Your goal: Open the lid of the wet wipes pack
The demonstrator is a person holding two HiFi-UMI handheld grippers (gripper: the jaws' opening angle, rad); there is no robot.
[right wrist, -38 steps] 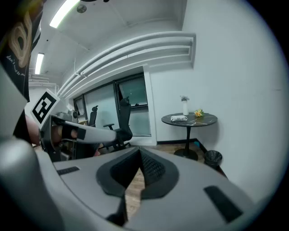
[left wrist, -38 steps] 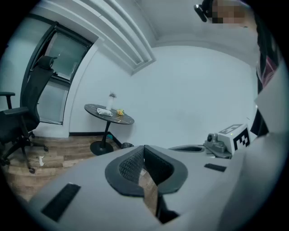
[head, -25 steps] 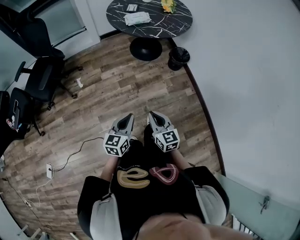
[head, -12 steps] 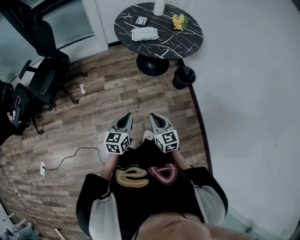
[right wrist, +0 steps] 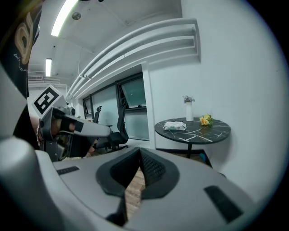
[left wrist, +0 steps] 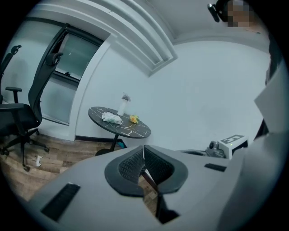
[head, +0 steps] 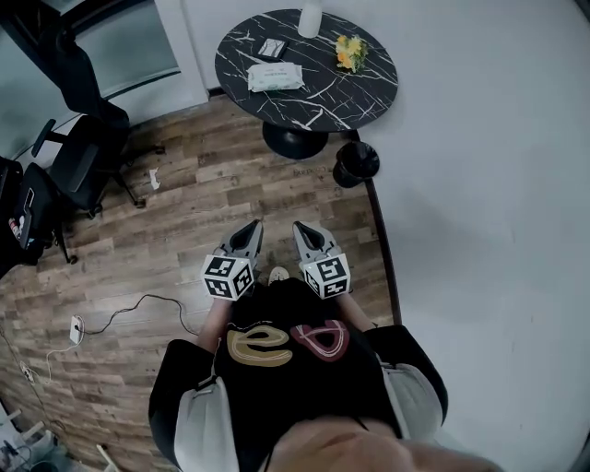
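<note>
The wet wipes pack is a pale flat pack lying on a round black marble table at the top of the head view, far from both grippers. It also shows small in the left gripper view as the wipes pack and in the right gripper view as the wipes pack. My left gripper and right gripper are held side by side in front of the person's body, over the wooden floor. Both are shut with nothing between the jaws, as seen at the left gripper and right gripper.
On the table stand a white bottle, yellow flowers and a small dark item. A black bin sits by the table's foot. Office chairs stand at left, a cable and power strip lie on the floor, a white wall runs along the right.
The table with the wipes pack has come further into the head view and lower in it; the person has walked toward it. Both grippers keep their place before the body, still shut.
</note>
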